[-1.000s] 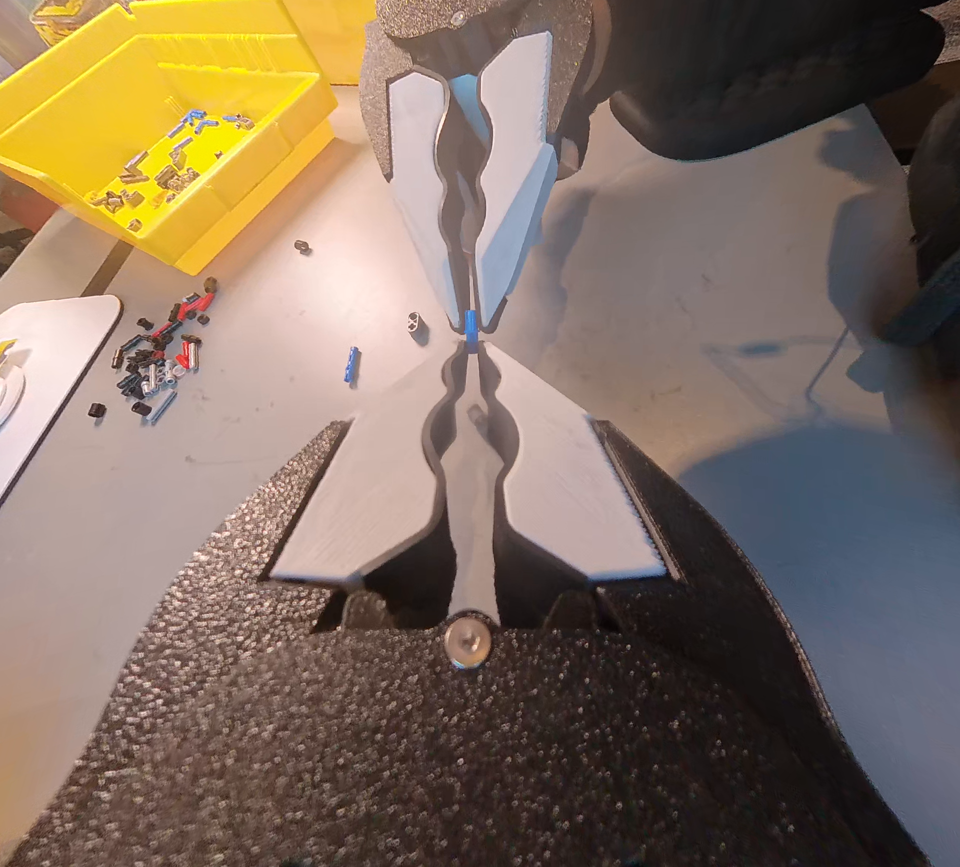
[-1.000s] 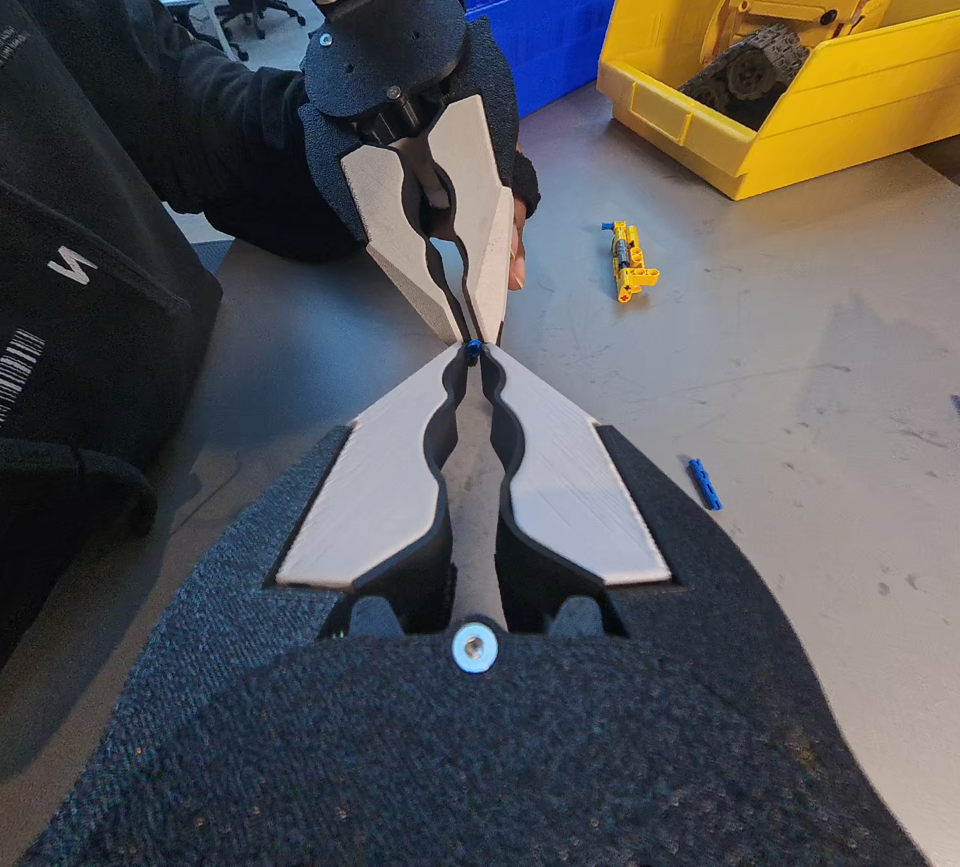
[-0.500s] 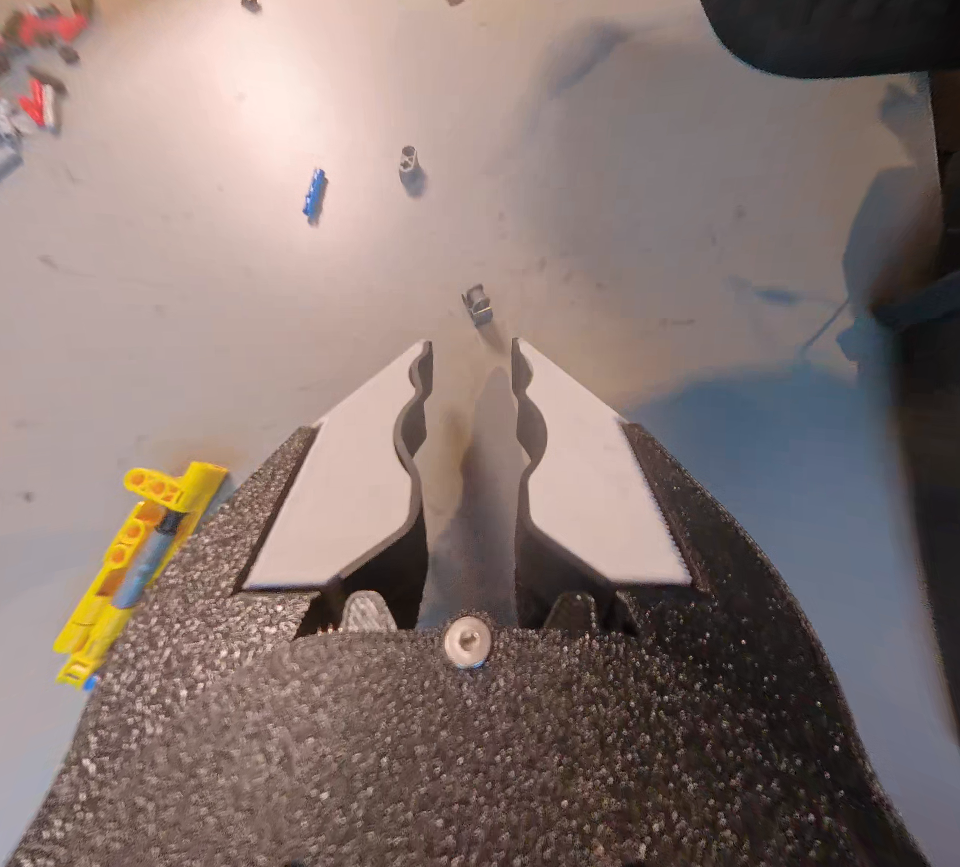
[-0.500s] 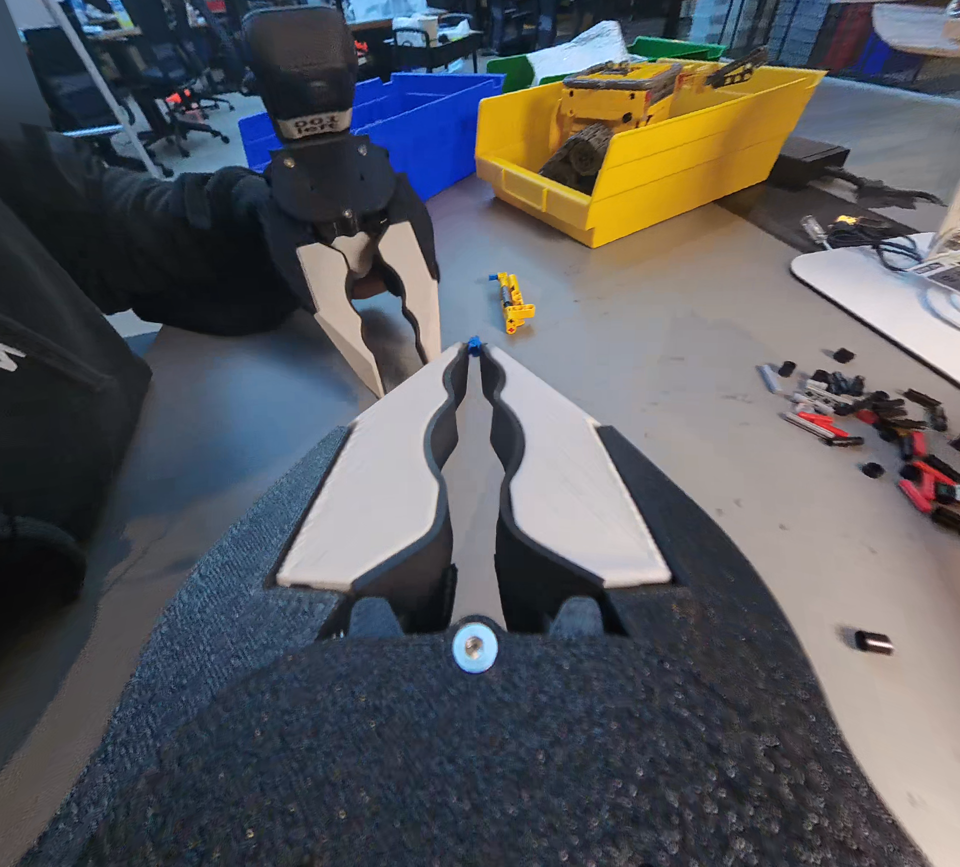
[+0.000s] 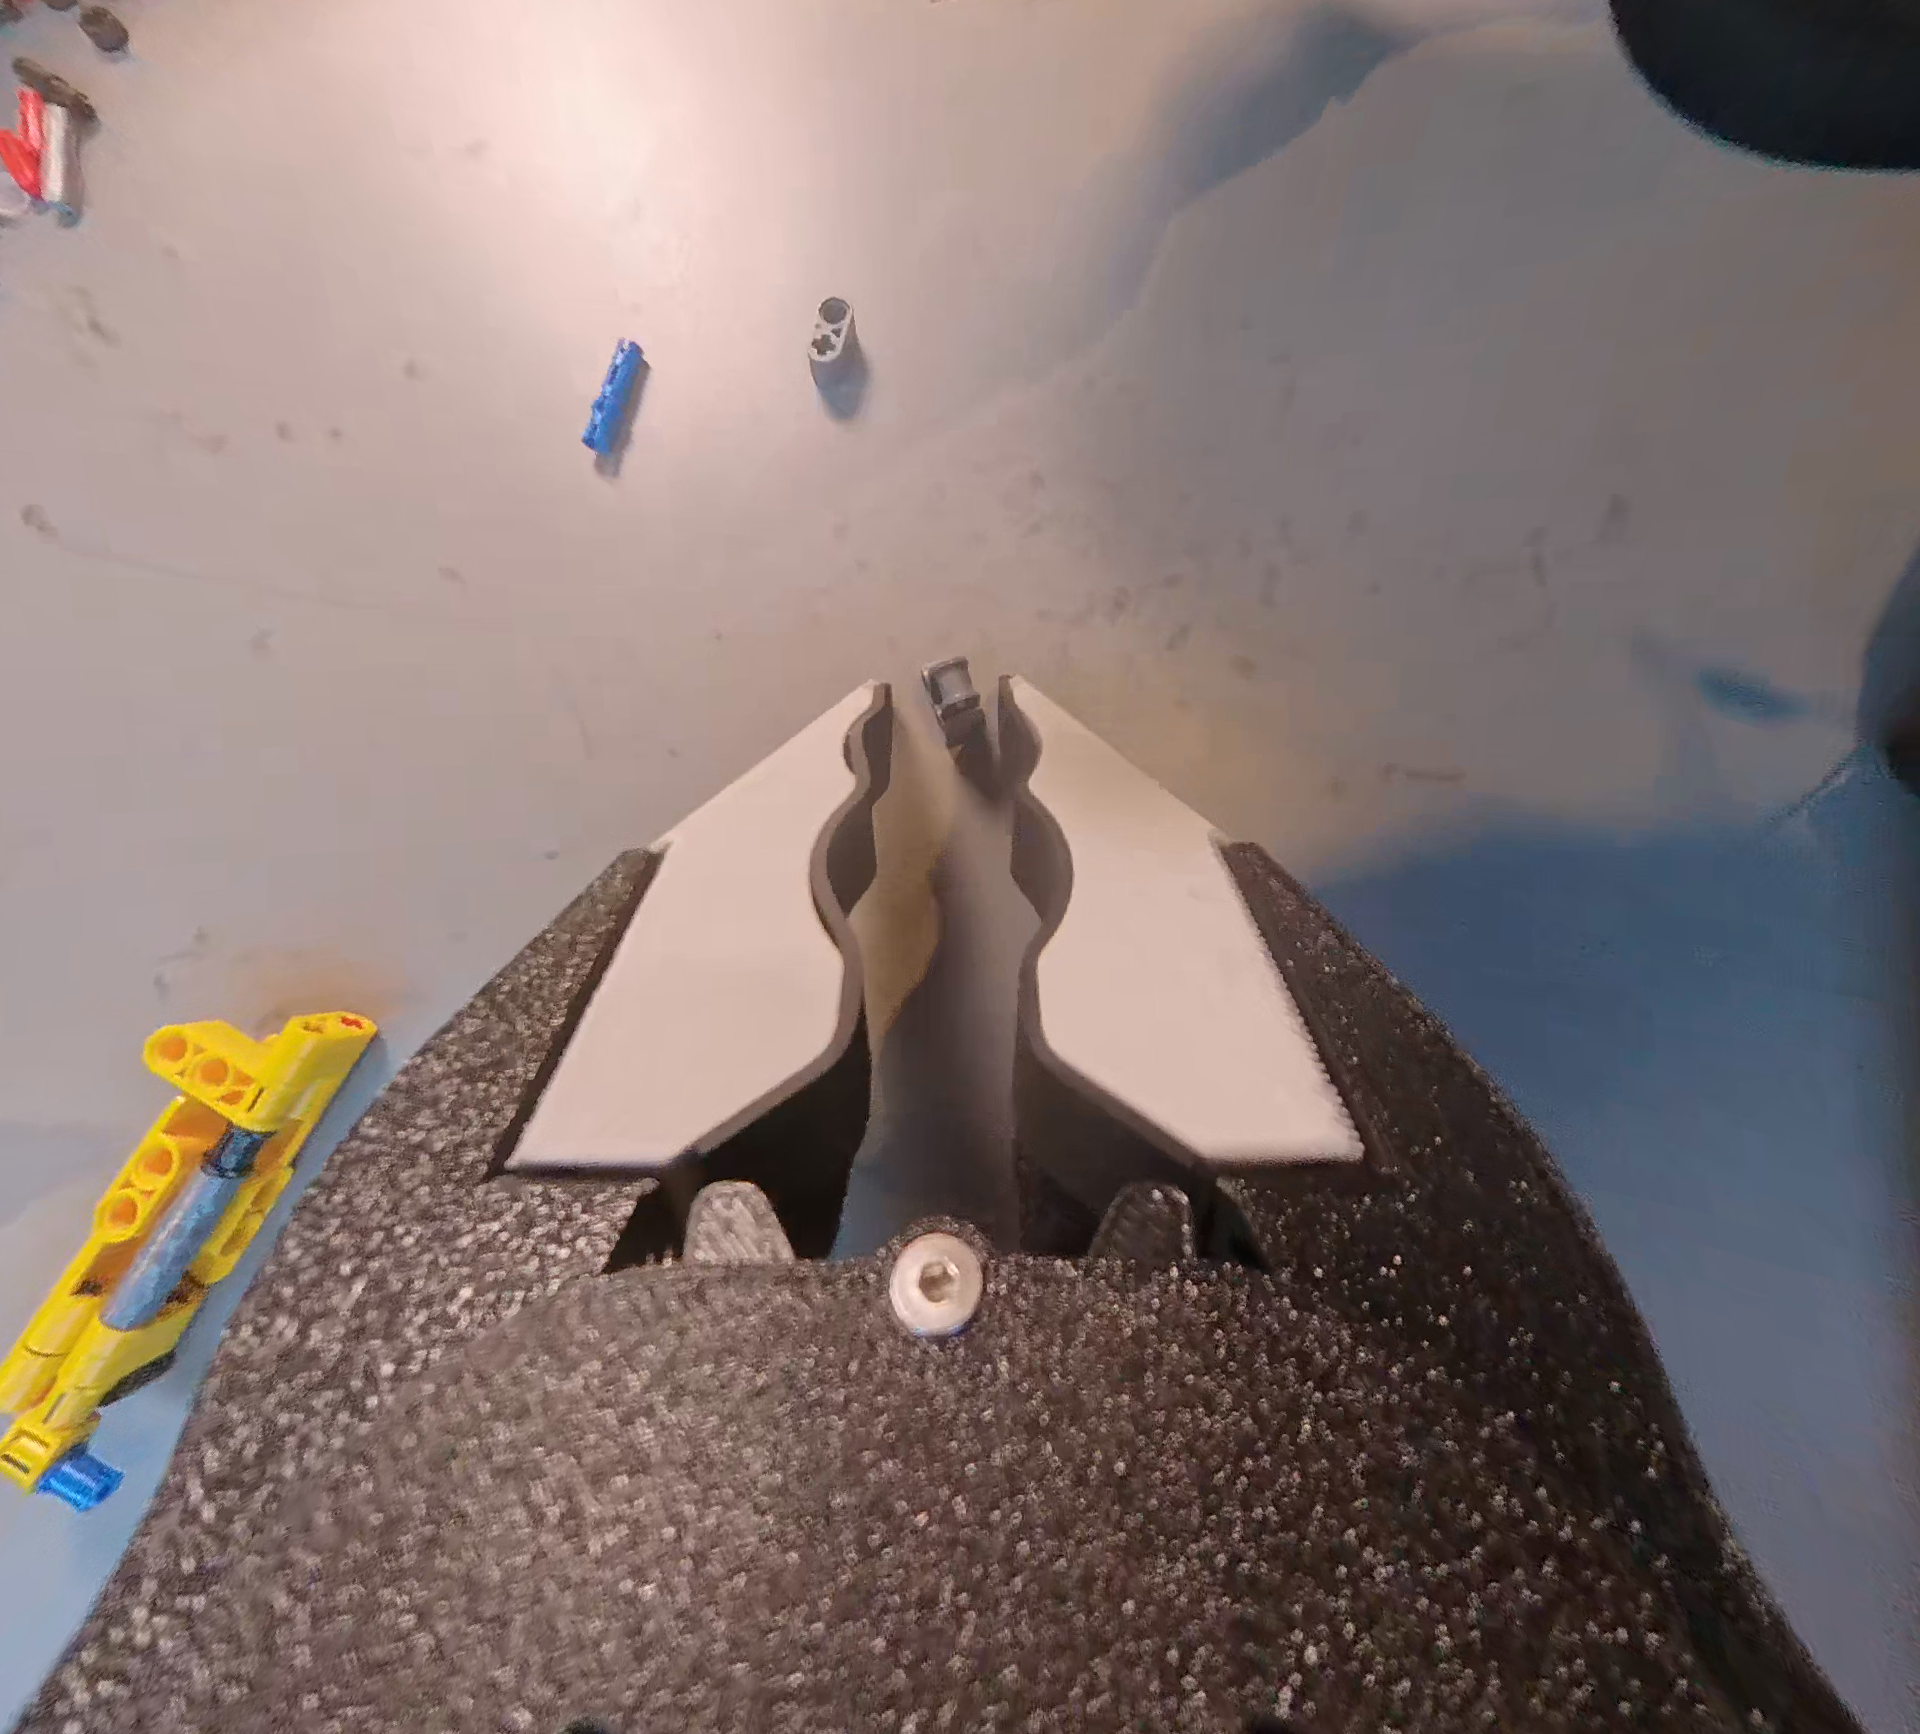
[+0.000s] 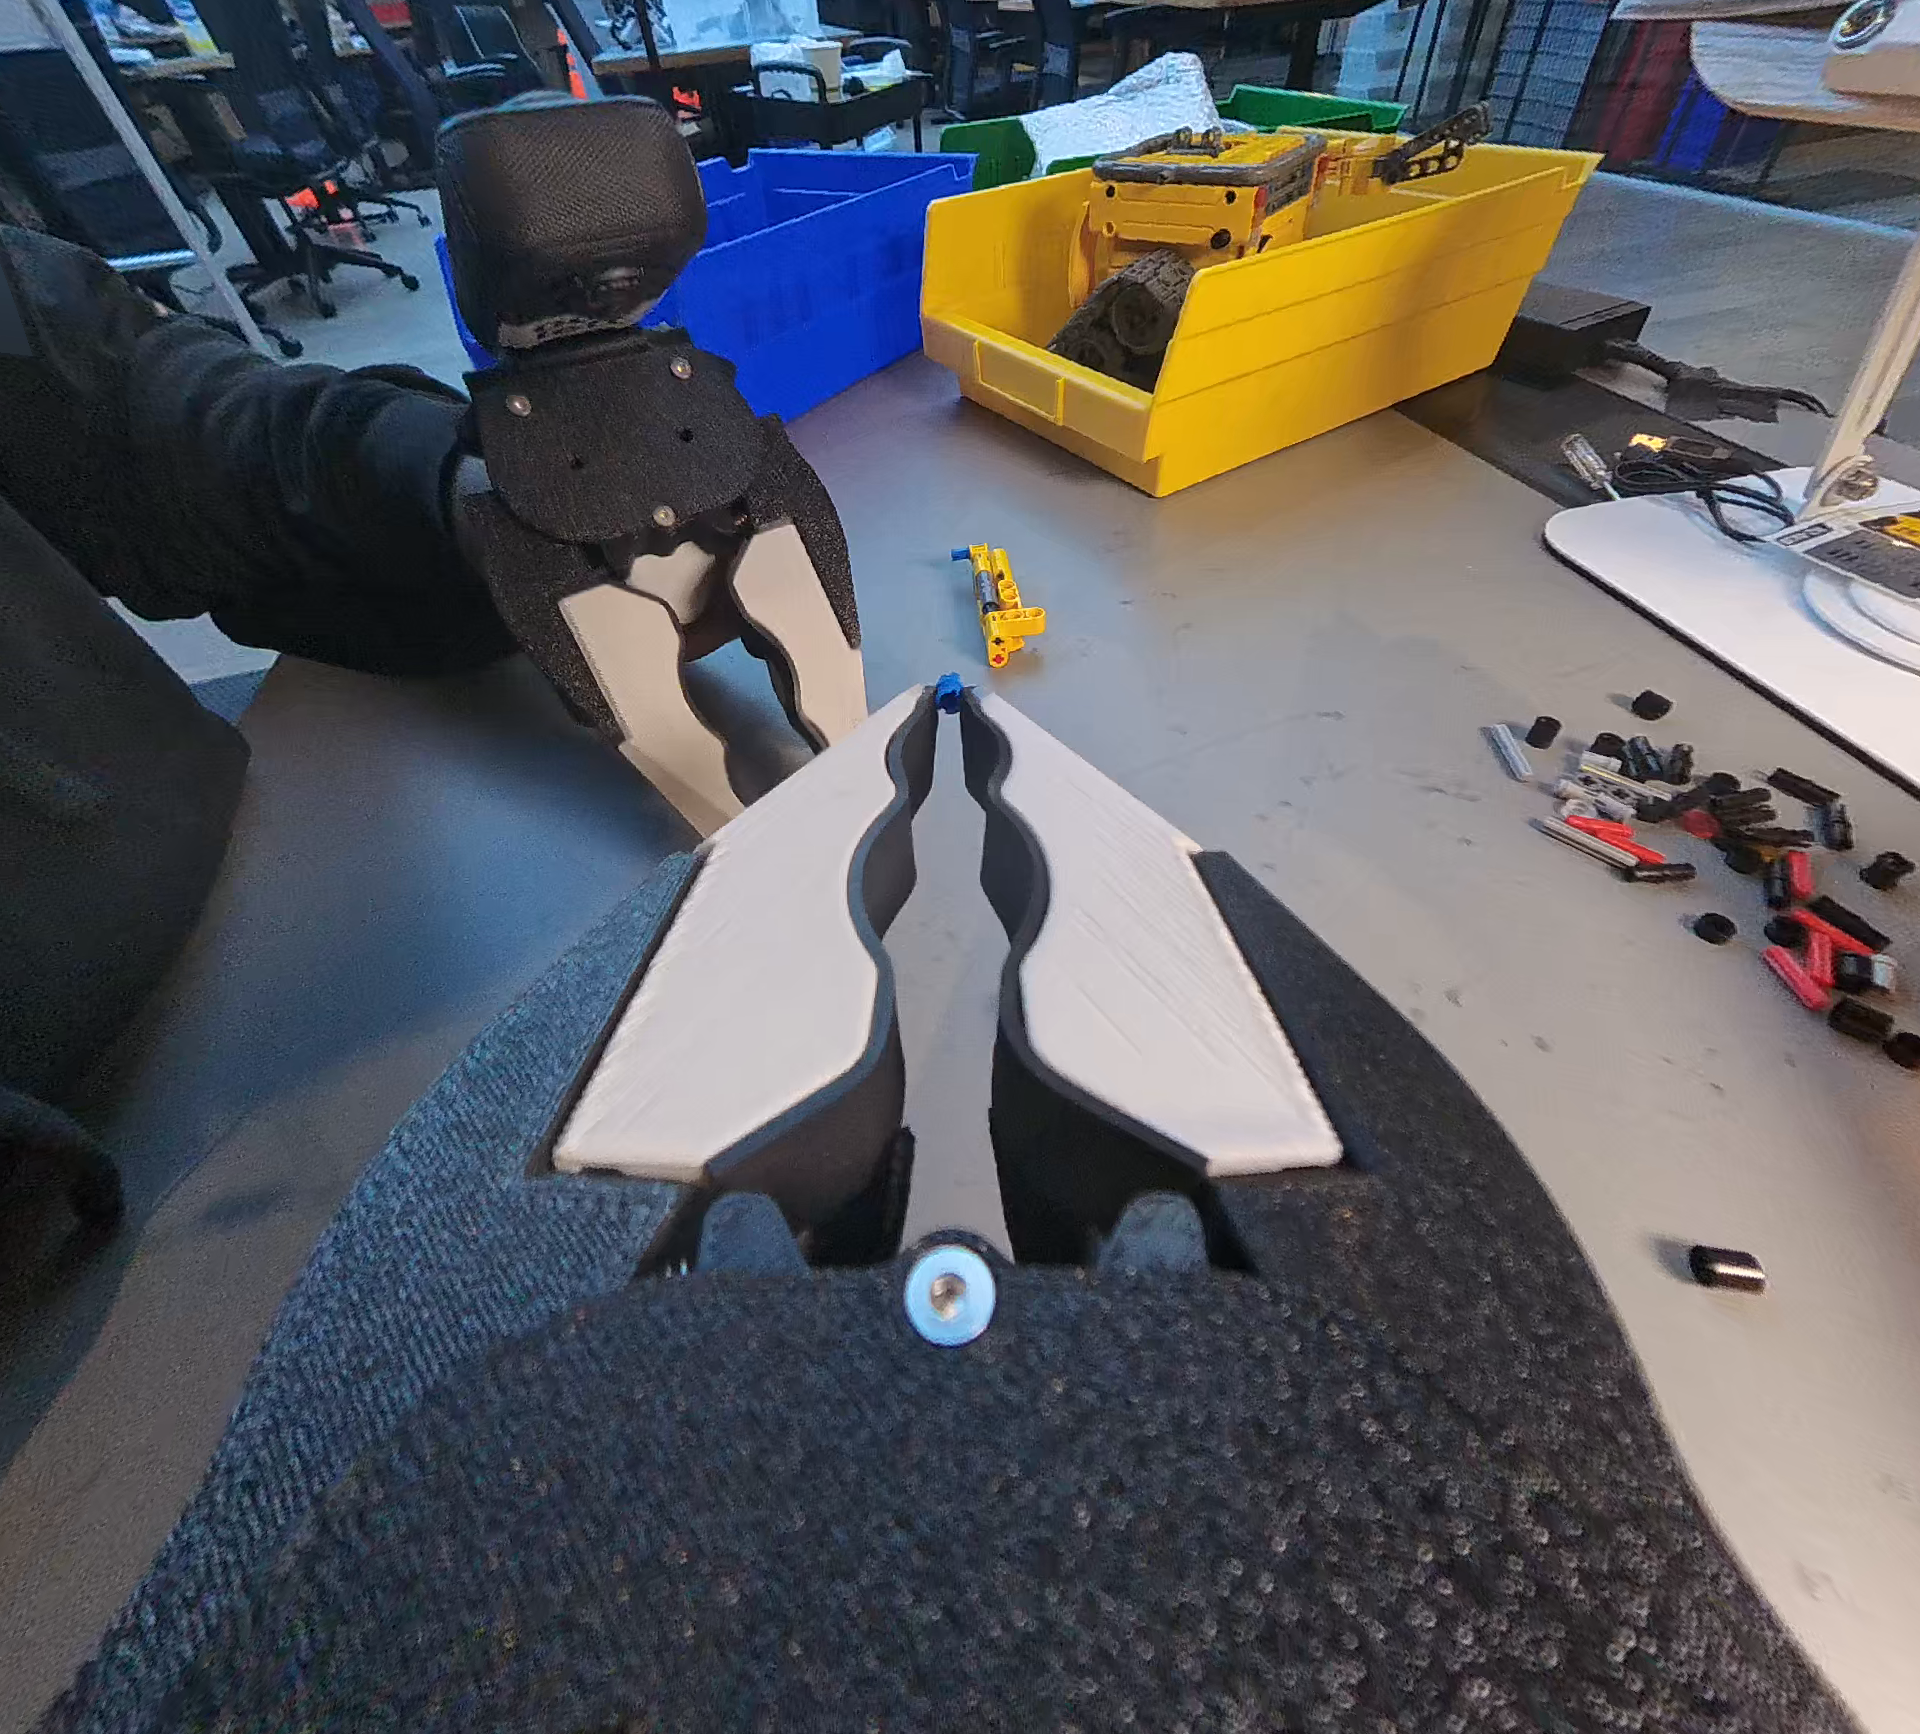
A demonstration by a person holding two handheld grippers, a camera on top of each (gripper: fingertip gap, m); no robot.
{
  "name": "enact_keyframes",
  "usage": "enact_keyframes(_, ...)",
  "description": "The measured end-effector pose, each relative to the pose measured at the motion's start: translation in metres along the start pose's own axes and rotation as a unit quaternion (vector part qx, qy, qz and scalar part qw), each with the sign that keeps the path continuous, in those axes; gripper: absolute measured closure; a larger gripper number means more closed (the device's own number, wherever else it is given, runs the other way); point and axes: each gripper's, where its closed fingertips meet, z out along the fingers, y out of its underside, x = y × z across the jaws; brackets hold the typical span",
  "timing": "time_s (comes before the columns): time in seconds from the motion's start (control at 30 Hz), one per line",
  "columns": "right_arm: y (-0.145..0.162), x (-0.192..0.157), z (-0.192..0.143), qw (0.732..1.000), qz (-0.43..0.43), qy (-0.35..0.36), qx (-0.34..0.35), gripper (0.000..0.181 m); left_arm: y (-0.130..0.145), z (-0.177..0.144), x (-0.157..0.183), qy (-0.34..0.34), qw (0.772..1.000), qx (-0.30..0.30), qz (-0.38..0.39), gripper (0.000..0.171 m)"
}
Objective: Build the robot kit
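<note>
grey table [image 6: 1299,645]: yellow bin [image 6: 1247,354], blue bin [image 6: 821,261], yellow assembly [image 6: 997,588], scattered small parts [image 6: 1745,843].

A second ago the two grippers met tip to tip over the table, both pinching one blue pin [image 6: 947,690]. They have since parted. The right gripper [image 6: 948,699] has lifted away with the pin still clamped at its tips. The left gripper [image 5: 943,697] has spread its fingers and dropped low toward the tabletop [image 5: 1351,458], where a small dark grey piece [image 5: 954,695] now lies between its fingertips. A yellow assembly [image 5: 156,1206] has come into its view at the lower left.
</note>
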Motion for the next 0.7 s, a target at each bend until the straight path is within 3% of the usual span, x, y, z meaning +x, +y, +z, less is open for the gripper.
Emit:
enact_keyframes(0.07, 0.000, -0.002, 0.000, 1.000, -0.002, -0.002, -0.001, 0.177, 0.001, 0.000, -0.002, -0.007, 1.000, -0.004, 0.009, 0.165)
enact_keyframes(0.17, 0.001, -0.006, 0.001, 1.000, -0.006, -0.012, -0.006, 0.177, 0.000, -0.002, -0.003, 0.005, 1.000, 0.005, 0.004, 0.165)
enact_keyframes(0.33, 0.019, -0.036, 0.006, 0.994, -0.041, -0.081, -0.056, 0.177, -0.028, -0.031, 0.019, 0.161, 0.979, 0.102, -0.066, 0.165)
enact_keyframes(0.43, 0.016, -0.054, 0.010, 0.991, -0.042, -0.116, -0.045, 0.177, -0.042, -0.047, 0.027, 0.209, 0.963, 0.154, -0.078, 0.165)
enact_keyframes(0.7, 0.009, -0.066, 0.011, 0.989, -0.029, -0.139, -0.030, 0.177, -0.053, -0.059, 0.032, 0.212, 0.957, 0.190, -0.054, 0.165)
